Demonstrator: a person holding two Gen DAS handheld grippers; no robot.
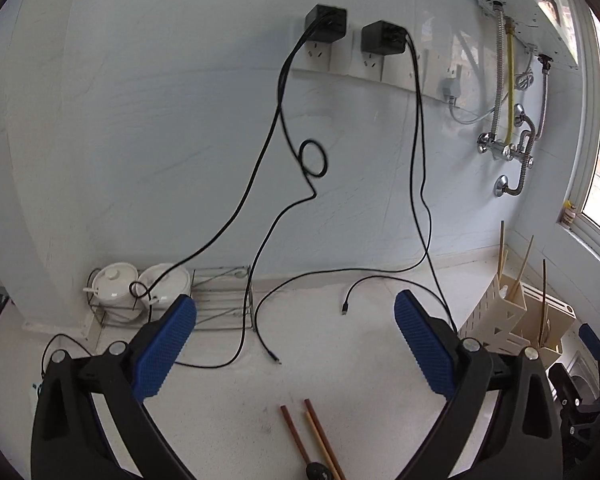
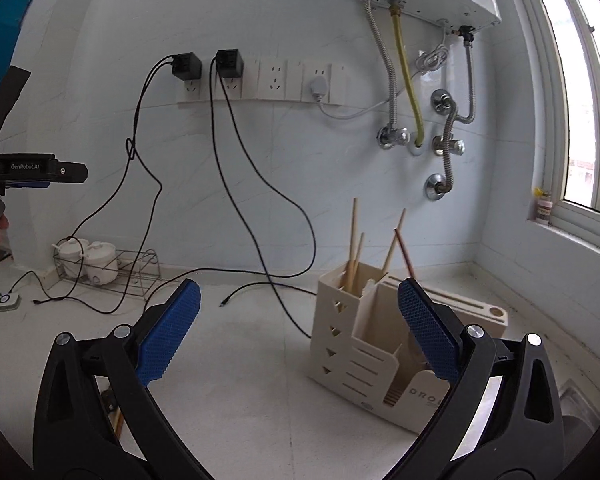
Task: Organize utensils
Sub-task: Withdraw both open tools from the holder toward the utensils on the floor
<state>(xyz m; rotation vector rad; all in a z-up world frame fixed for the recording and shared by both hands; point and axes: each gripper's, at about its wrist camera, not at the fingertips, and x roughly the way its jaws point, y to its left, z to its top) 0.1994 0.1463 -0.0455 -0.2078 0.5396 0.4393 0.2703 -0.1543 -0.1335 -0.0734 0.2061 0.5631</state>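
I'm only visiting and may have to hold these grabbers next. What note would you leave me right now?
Left gripper: open, empty, above the counter.
Right gripper: open, empty, facing the holder.
Done: several chopsticks already stand in the holder.
Left: two chopsticks lie on the counter just ahead of the left gripper, with a dark item partly visible at their near end. Probably pick those up next and drop them in the holder.
Mind the loose black cables across the counter.
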